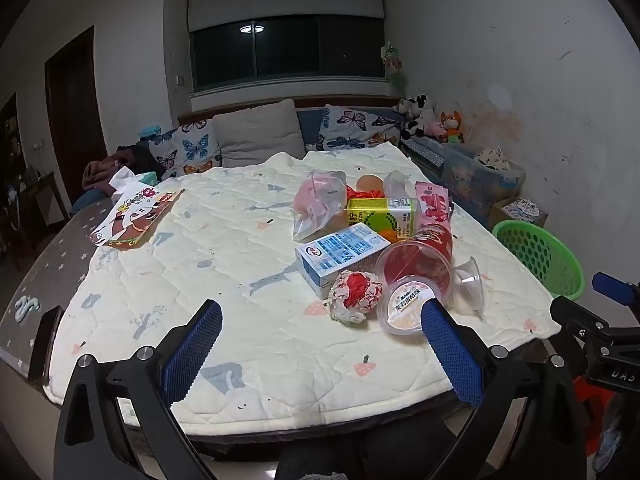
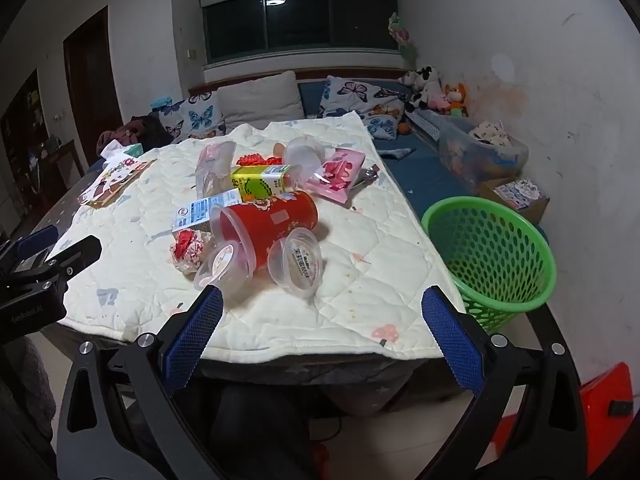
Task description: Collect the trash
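Observation:
Trash lies heaped on a quilted mat (image 1: 240,264) over the table: a red plastic cup (image 2: 276,220) on its side, a clear jelly cup (image 2: 298,262), a second lidded jelly cup (image 1: 408,304), a crumpled red-and-white wrapper (image 1: 354,294), a blue-white carton (image 1: 340,254), a green-yellow drink box (image 1: 384,214), a pink snack packet (image 2: 340,174) and a clear bag (image 1: 320,204). A green perforated basket (image 2: 492,256) stands off the table's right edge. My left gripper (image 1: 322,340) and right gripper (image 2: 322,326) both hover open near the table's front edge, holding nothing.
A printed paper bag (image 1: 132,216) and a tissue box (image 1: 132,180) lie at the far left of the mat. Behind the table runs a sofa with butterfly cushions (image 1: 188,152), soft toys (image 1: 428,120) and a clear storage bin (image 1: 480,180). An orange object (image 2: 596,412) sits on the floor at right.

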### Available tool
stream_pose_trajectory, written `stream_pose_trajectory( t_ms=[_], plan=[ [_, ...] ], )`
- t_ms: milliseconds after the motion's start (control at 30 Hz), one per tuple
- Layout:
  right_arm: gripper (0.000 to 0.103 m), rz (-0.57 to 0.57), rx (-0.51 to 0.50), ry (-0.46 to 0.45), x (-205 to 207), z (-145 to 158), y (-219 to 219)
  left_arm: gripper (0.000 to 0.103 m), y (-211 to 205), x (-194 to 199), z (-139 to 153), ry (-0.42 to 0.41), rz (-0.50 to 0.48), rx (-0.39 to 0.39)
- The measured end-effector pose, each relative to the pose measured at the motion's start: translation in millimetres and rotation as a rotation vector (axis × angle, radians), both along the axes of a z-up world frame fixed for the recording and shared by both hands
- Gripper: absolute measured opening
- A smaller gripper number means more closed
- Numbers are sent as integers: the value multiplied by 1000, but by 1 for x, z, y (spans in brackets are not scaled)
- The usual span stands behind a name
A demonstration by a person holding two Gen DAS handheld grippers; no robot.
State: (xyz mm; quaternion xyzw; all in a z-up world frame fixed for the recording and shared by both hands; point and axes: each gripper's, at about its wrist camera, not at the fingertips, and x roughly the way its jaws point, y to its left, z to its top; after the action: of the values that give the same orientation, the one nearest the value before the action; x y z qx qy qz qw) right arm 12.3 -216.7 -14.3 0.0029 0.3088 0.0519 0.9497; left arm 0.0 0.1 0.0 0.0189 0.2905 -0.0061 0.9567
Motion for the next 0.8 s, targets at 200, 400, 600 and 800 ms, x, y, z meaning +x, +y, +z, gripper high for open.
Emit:
stream_pose_trajectory(
  t_ms=[200, 400, 600, 800],
  plan=[
    [99, 9, -6, 8, 2, 2, 2, 97, 0, 0, 0, 4, -3, -1],
    [99, 9, -7, 12, 0, -3, 3, 97, 2, 1, -1, 6, -1, 0],
    [99, 12, -6, 15, 2, -3, 4, 97, 4, 1, -3, 10, 5, -6],
    [99, 7, -8, 12, 3, -3, 5, 97, 4, 2, -2, 14, 4, -11]
  ],
)
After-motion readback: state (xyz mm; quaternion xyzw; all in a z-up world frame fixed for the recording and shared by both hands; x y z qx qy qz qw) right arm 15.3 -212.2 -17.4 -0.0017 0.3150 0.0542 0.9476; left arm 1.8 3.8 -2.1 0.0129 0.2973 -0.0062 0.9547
